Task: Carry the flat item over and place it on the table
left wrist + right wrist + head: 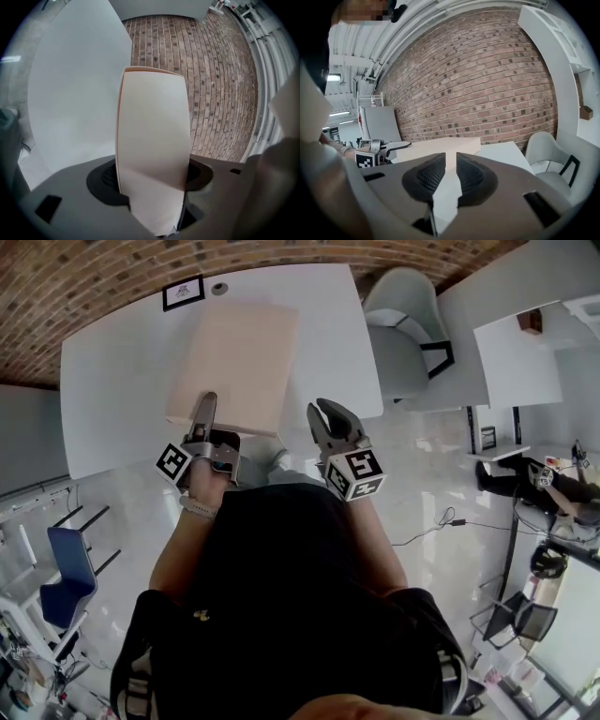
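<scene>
A flat beige board point(239, 357) lies across the white table point(112, 381), and whether it rests fully on the top I cannot tell. My left gripper point(204, 411) is shut on the middle-left of its near edge. In the left gripper view the board point(152, 131) runs edge-on out from between the jaws. My right gripper point(324, 420) hovers at the table's near edge, just right of the board and apart from it. Its jaws stand a narrow gap apart with nothing between them point(449, 174). The right gripper view shows the board point(440, 146) and the left gripper point(370, 157).
A small framed sign point(183, 292) and a round disc point(219, 288) sit at the table's far edge. A grey armchair point(403, 329) stands to the right of the table, with a second white desk point(516, 362) beyond. A blue chair point(66, 577) is at my left. A brick wall point(478, 75) rises behind.
</scene>
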`<state>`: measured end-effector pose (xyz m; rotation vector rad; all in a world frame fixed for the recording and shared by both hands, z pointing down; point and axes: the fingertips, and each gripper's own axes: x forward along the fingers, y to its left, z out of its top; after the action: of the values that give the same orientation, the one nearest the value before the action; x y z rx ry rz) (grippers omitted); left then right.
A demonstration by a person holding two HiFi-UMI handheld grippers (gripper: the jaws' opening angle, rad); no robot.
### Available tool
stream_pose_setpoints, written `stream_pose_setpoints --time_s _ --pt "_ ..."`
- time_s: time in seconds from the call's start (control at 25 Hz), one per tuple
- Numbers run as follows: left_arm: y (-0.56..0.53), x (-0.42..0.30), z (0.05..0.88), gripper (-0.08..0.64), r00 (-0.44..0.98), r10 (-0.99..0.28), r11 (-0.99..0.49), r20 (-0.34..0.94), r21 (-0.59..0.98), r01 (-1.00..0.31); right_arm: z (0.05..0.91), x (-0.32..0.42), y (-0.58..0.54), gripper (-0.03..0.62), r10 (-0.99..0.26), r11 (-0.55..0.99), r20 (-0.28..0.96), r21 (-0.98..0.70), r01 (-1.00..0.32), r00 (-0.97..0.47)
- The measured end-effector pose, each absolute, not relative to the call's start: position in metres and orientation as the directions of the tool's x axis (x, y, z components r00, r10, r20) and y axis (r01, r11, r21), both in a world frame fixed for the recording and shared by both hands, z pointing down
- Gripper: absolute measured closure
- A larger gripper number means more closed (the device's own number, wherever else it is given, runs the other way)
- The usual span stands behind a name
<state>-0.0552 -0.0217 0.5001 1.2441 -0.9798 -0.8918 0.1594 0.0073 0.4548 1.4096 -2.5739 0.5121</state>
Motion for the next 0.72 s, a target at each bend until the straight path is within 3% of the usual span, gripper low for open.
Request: stream_pose_setpoints --time_s 0.72 --pt "-0.120 -0.071 0.567 0.279 0.318 -0.922 0.240 0.221 0.971 0.021 0.487 0.134 -0.083 0.503 -0.710 0.522 0.428 -0.213 -0.826 -0.559"
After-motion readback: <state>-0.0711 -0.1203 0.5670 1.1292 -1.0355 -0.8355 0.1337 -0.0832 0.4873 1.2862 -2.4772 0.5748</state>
